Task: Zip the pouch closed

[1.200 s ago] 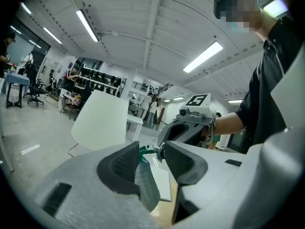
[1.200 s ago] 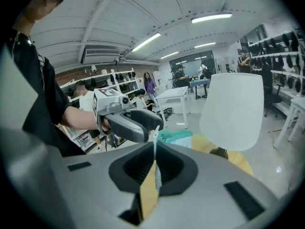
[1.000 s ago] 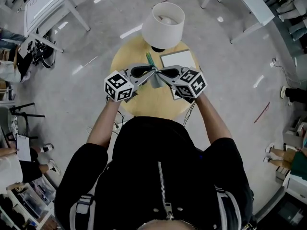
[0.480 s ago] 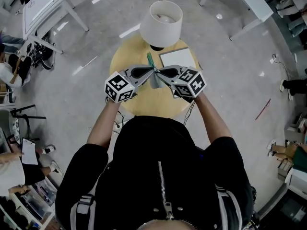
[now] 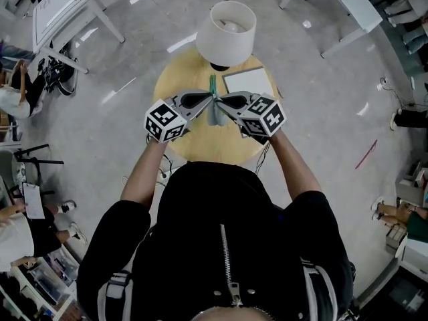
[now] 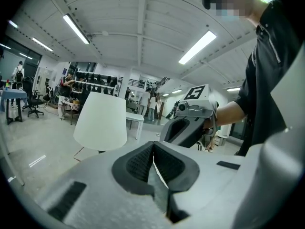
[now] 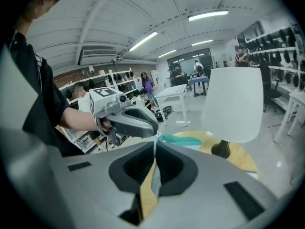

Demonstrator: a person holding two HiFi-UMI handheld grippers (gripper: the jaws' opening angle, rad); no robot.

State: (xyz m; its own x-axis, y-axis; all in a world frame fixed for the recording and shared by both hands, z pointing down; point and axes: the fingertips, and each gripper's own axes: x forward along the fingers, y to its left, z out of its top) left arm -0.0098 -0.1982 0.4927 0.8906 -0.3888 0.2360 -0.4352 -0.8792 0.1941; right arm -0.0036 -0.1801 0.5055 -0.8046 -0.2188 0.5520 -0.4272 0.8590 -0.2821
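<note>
1. Teal fabric of the pouch (image 5: 215, 112) is seen over a round wooden table (image 5: 167, 85), stretched between the two grippers near the middle of the top. Whether its lower end touches the wood cannot be told.
2. The left gripper (image 6: 153, 145) is closed, and a thin edge of the pouch is pinched between its dark pads.
3. The right gripper (image 7: 155, 145) is closed in the same way on another thin edge of the pouch. The teal body is seen just beyond its tips.
4. The two pairs of tips are brought almost together, so most of the pouch is covered by the gripper bodies in the head view. No zipper can be made out.
5. A lamp with a white shade (image 5: 227, 31) is placed on the far side of the table, just behind the pouch.
6. A flat white pad (image 5: 249, 81) is laid on the table beside the lamp foot, on the right gripper's side.
7. The person's hands are hidden behind the marker cubes (image 5: 164, 120), and a black jacket (image 5: 221, 246) fills the lower part of the head view.
8. White tables (image 5: 63, 9) and some people are seen well apart on the grey floor around.
</note>
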